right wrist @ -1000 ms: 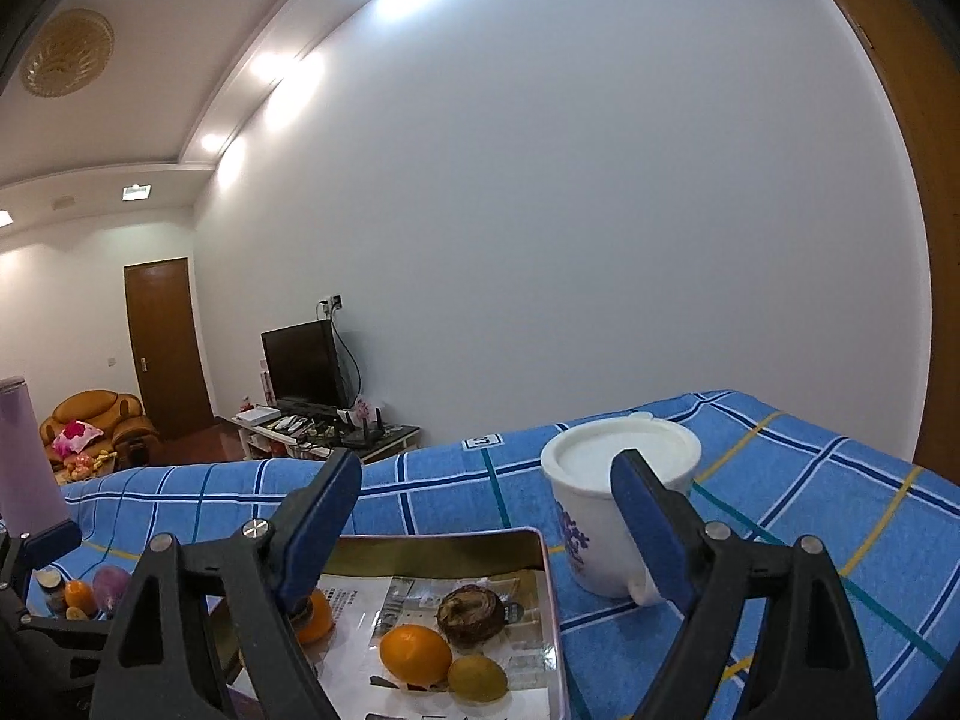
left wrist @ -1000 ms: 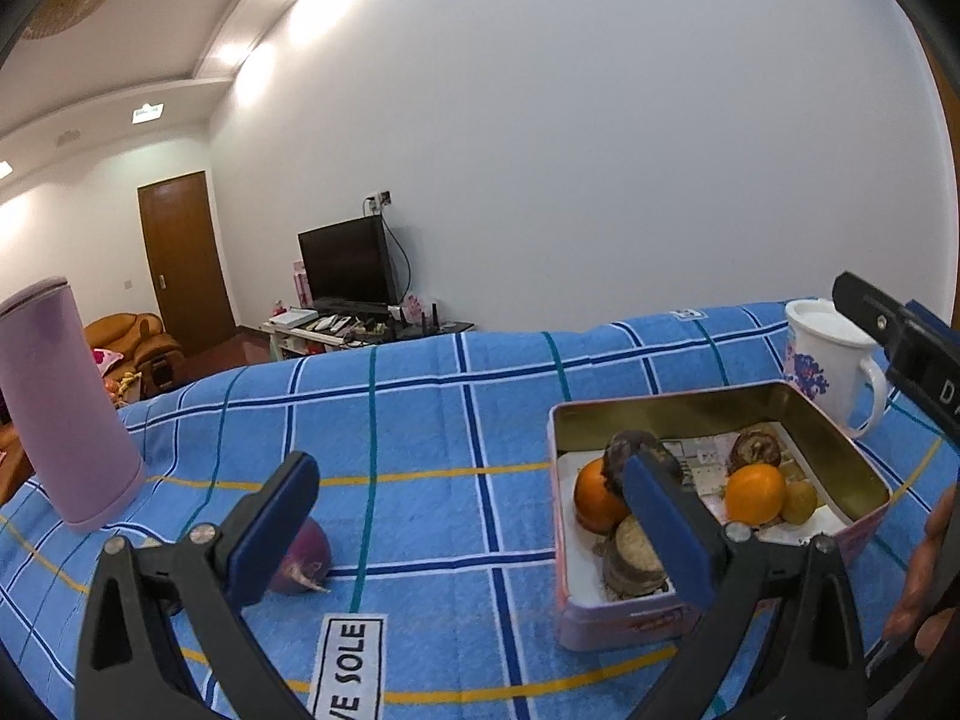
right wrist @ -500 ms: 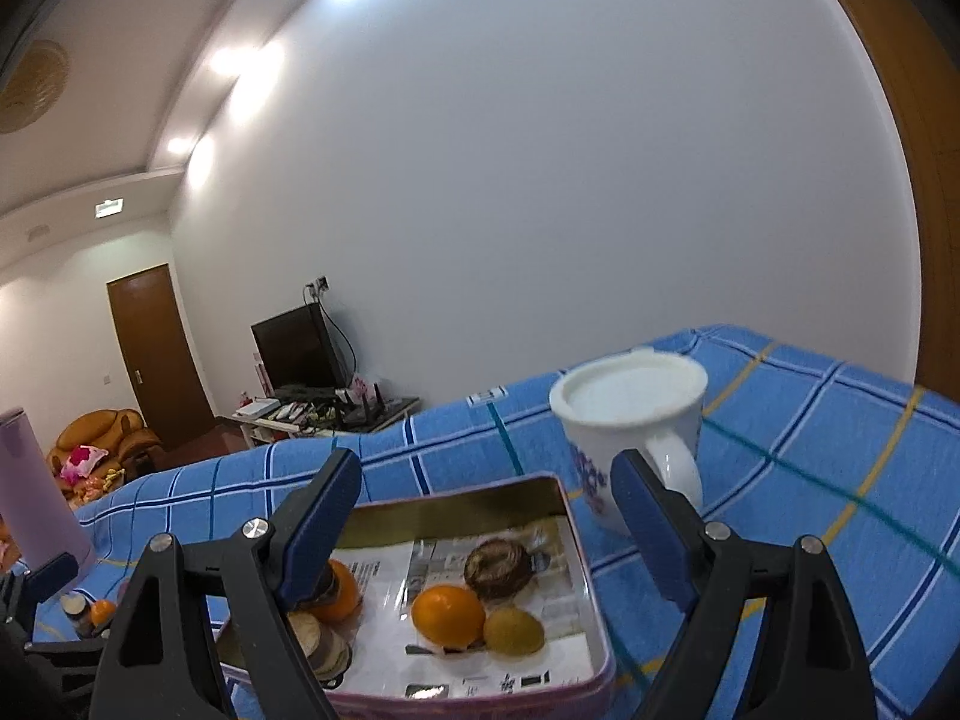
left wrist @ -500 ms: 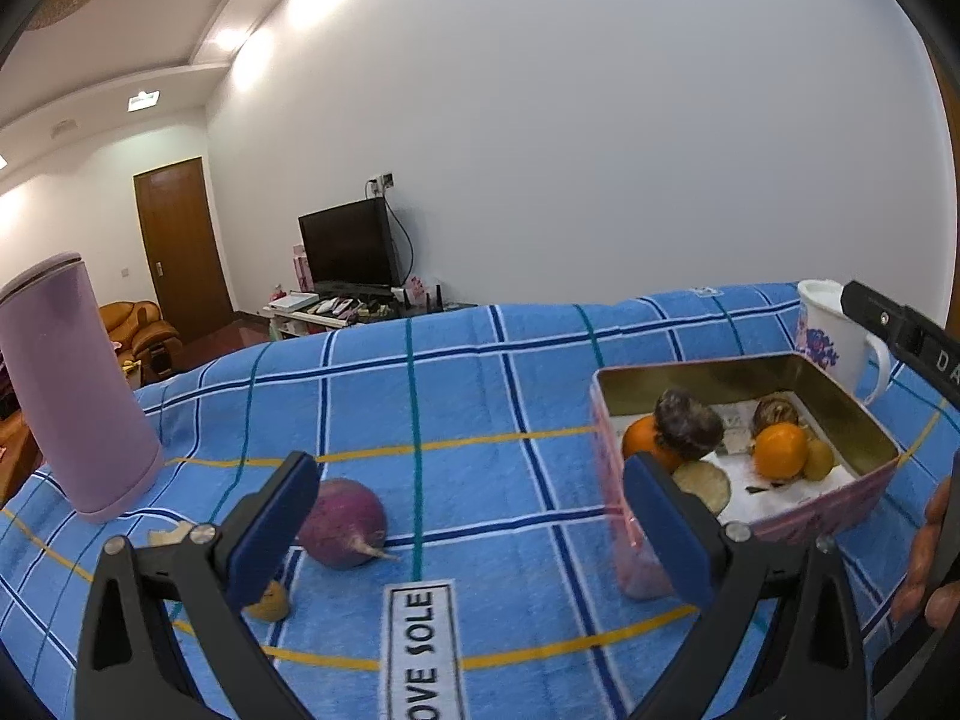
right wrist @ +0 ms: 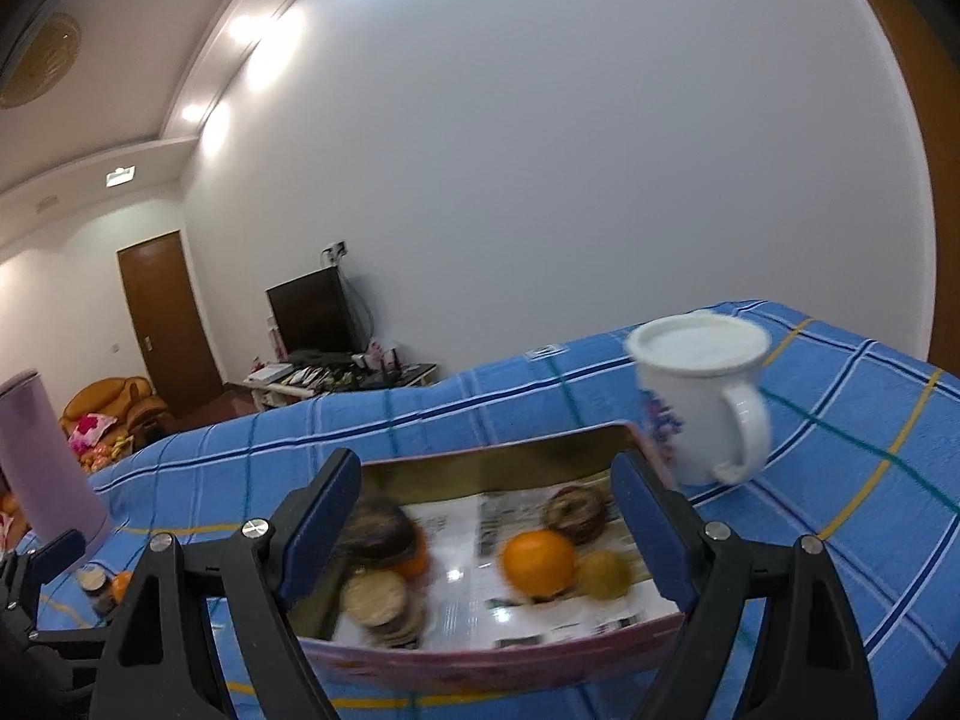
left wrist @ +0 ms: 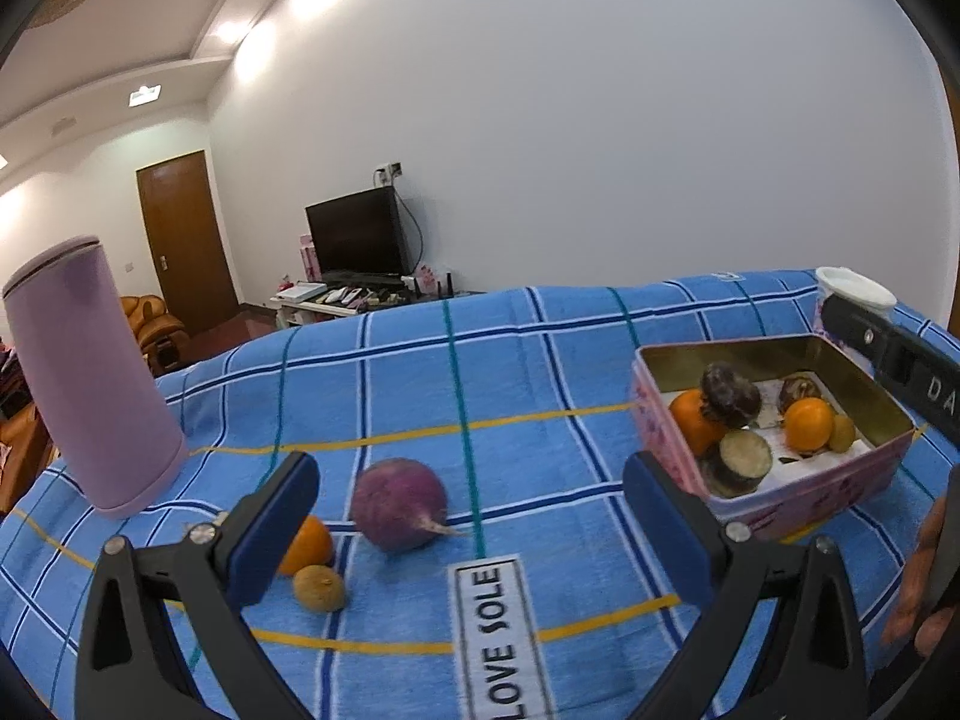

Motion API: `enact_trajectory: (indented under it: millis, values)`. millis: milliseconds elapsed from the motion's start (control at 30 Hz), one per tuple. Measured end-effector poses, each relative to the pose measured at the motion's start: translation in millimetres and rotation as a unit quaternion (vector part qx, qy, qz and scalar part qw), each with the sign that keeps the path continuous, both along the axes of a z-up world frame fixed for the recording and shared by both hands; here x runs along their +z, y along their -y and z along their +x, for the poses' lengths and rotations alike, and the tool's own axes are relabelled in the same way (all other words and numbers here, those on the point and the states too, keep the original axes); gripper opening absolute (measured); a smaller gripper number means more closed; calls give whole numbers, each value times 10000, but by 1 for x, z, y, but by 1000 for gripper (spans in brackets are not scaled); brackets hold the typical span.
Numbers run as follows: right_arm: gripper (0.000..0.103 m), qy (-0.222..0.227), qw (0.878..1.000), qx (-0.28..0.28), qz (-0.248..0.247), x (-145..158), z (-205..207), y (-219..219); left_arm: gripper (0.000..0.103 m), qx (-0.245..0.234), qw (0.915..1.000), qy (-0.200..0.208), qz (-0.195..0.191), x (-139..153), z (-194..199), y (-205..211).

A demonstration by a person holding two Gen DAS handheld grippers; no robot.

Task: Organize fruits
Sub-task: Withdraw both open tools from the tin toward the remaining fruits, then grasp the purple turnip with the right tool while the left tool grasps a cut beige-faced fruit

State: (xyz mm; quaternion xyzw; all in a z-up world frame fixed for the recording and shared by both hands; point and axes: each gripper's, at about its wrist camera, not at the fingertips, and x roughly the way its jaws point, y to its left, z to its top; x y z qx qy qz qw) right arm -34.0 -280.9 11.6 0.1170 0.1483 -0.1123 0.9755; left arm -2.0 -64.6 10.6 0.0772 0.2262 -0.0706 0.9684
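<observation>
A pink tin box [left wrist: 840, 489] lined with newspaper holds two oranges, dark round fruits and a small yellow-green one; it also shows, blurred, in the right wrist view [right wrist: 480, 660]. On the blue checked cloth to its left lie a purple round fruit [left wrist: 399, 504], an orange [left wrist: 307, 545] and a small brown-yellow fruit [left wrist: 319, 587]. My left gripper [left wrist: 468, 531] is open and empty, above the cloth just right of the loose fruits. My right gripper [right wrist: 489, 531] is open and empty, over the near side of the box.
A tall pink cylinder [left wrist: 90, 372] stands at the far left of the cloth. A white flowered mug [right wrist: 702, 396] stands behind the box's right corner. A "LOVE SOLE" label [left wrist: 501, 636] is sewn on the cloth. A TV stand and door lie beyond.
My left gripper has swung left and pulled back from the box, bringing the loose orange and small fruit into view. My right gripper has tilted down and closer over the box.
</observation>
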Motion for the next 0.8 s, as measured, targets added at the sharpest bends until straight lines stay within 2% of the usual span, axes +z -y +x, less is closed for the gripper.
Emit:
enact_trajectory:
  millis: [433, 800]
  values:
    - [86, -130, 9982, 577, -131, -4, 19, -70, 103, 491, 9987, -118, -68, -2, 16, -59]
    - [86, -305, 9946, 978, -186, -9, 40, -124, 103, 787, 9961, -227, -334, -5, 30, -108]
